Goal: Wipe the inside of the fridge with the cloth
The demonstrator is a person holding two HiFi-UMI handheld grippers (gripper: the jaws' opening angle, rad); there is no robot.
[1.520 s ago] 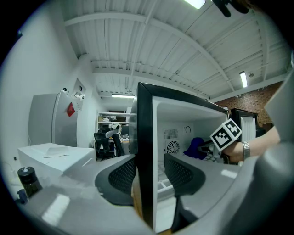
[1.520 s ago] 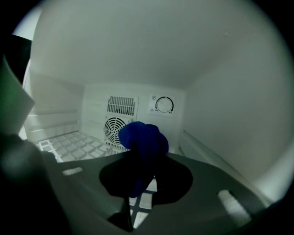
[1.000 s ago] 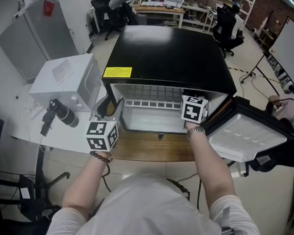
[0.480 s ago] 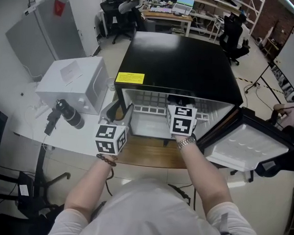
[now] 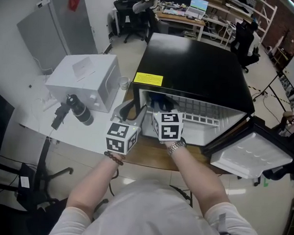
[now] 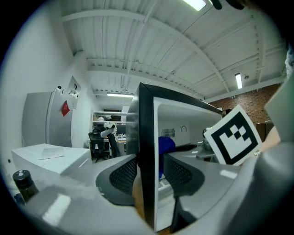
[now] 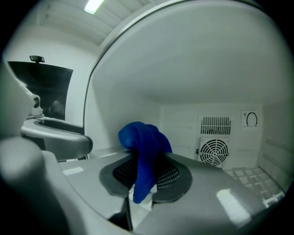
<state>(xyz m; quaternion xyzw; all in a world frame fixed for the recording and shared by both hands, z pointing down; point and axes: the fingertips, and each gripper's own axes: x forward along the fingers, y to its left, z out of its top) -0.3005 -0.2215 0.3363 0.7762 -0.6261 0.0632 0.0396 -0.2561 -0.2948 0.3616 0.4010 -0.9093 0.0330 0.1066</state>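
Note:
A black mini fridge (image 5: 198, 63) stands open on the table, its inside white. My right gripper (image 5: 162, 108) reaches into the left part of the opening and is shut on a blue cloth (image 5: 156, 100), which bunches up over the pads (image 7: 144, 142). A round fan grille (image 7: 213, 151) shows on the back wall. My left gripper (image 5: 131, 110) straddles the front edge of the fridge's left wall (image 6: 147, 137). Its jaws have just been closing. The left pad lies close against the wall, while a thin gap shows at the right pad (image 6: 181, 172).
The fridge door (image 5: 255, 156) hangs open to the right. A white box-shaped appliance (image 5: 85, 80) sits left of the fridge, with a black cylinder (image 5: 79, 110) in front of it and a small cup (image 5: 123, 83) beside it. A strip of wooden tabletop (image 5: 150, 156) fronts the fridge.
My right gripper has carried the blue cloth from the right side of the fridge's inside across to the left side. The left gripper has stayed at the left wall.

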